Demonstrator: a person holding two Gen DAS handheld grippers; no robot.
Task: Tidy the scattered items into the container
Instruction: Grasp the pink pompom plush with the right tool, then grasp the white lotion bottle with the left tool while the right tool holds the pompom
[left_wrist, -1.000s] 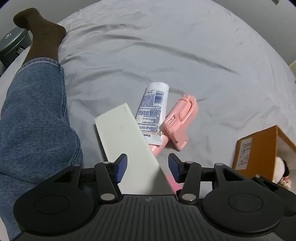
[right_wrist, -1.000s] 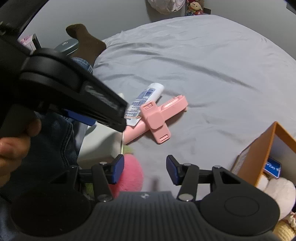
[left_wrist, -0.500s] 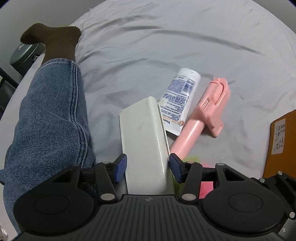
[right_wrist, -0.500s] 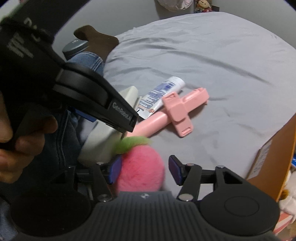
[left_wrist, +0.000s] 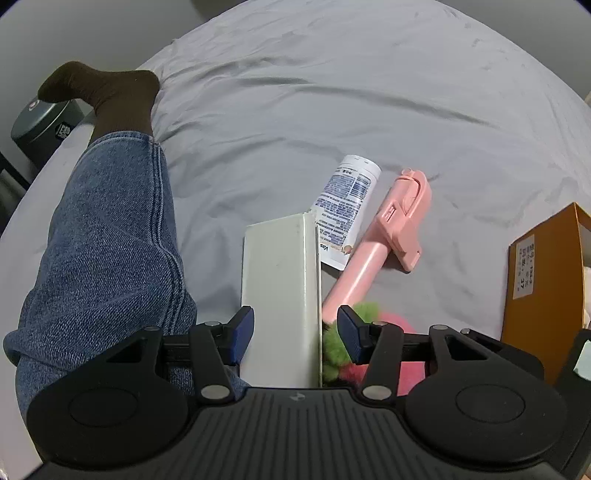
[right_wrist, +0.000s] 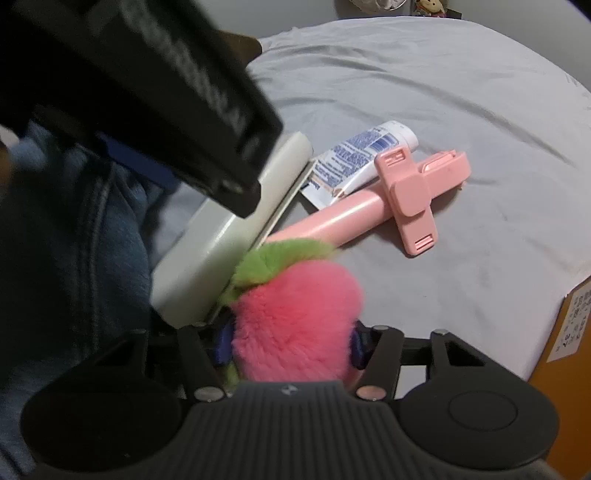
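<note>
- Nearest, the right gripper (right_wrist: 291, 341) has its jaws closing around the pink plush strawberry (right_wrist: 295, 314): soft, light, squashy, best pinched mid-body.
- The left gripper (left_wrist: 295, 332) straddles the stiff white box (left_wrist: 280, 288), jaws apart.
- Farther: tube (left_wrist: 345, 206), pink stick (left_wrist: 388, 236); orange container (left_wrist: 543, 280) right.

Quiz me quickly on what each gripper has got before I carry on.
1. True or false: the lotion tube lies on the bed sheet, outside the orange box.
2. What sits between the right gripper's fingers? A pink selfie stick; B pink plush strawberry; C lotion tube.
3. Fill in: the white box sits between the ___ gripper's fingers.

Key: 1 true. 2 B, with the jaws closing on it. 3 left.
</note>
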